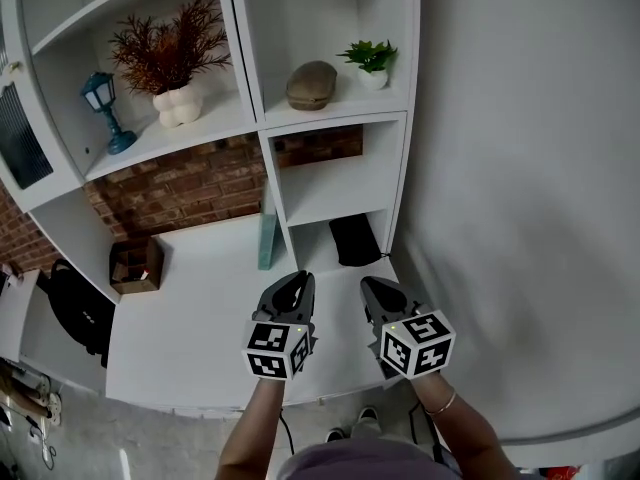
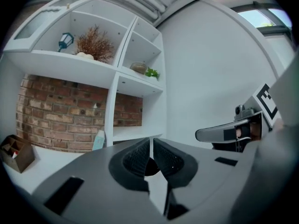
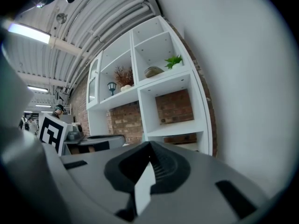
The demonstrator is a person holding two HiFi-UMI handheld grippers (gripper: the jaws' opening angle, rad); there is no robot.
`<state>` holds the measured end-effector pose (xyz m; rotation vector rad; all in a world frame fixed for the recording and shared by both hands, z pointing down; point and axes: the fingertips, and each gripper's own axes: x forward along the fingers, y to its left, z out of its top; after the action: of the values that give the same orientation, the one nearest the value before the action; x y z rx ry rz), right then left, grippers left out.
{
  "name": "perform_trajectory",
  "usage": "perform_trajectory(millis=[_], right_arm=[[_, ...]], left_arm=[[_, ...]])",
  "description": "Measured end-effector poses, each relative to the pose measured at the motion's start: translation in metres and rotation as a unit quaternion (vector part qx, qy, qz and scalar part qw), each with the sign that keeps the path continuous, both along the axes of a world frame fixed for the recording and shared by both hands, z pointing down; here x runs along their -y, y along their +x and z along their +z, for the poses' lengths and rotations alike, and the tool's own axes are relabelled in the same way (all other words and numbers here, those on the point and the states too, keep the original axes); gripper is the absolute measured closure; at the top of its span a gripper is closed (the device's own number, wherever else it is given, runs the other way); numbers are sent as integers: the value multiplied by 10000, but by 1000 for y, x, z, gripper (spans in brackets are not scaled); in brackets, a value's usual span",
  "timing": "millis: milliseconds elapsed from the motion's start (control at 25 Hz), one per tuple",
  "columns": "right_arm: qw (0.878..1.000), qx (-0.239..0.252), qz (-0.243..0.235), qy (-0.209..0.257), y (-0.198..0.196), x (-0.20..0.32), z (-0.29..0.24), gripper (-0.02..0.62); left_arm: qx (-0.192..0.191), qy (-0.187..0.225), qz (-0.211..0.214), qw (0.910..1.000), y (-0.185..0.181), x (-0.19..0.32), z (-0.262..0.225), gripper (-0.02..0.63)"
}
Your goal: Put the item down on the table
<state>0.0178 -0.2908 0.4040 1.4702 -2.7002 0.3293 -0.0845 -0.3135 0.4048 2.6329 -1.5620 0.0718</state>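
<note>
Left gripper [image 1: 299, 282] and right gripper [image 1: 373, 285] hover side by side above table [image 1: 200, 298], both pinched closed.

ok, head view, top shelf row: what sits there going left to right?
blue lantern → dried reddish plant in a white vase → brown rounded object → small green potted plant

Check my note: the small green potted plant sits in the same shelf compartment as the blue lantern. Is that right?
Not quite. The head view shows the green potted plant sharing its compartment with a brown rounded object. The blue lantern stands in the compartment to the left, beside the red dried plant.
</note>
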Motion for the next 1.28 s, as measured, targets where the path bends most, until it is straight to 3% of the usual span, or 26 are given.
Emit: perform_trajectory(millis=[200, 760, 1000, 1280], right_arm=[[9999, -54, 101, -68, 2, -11, 13, 597], [9990, -167, 162, -389, 0, -44, 53, 595], [9984, -119, 252, -484, -2, -51, 60, 595], [9978, -221, 326, -534, -2, -57, 66, 595]], left_arm=[[-133, -154, -123, 9997, -11, -16, 19, 604], [-322, -535, -68, 9980, -18, -56, 62, 606], [-722, -802, -126, 9941, -29, -59, 69, 606], [-1073, -692, 42, 9918, -35, -68, 65, 606]])
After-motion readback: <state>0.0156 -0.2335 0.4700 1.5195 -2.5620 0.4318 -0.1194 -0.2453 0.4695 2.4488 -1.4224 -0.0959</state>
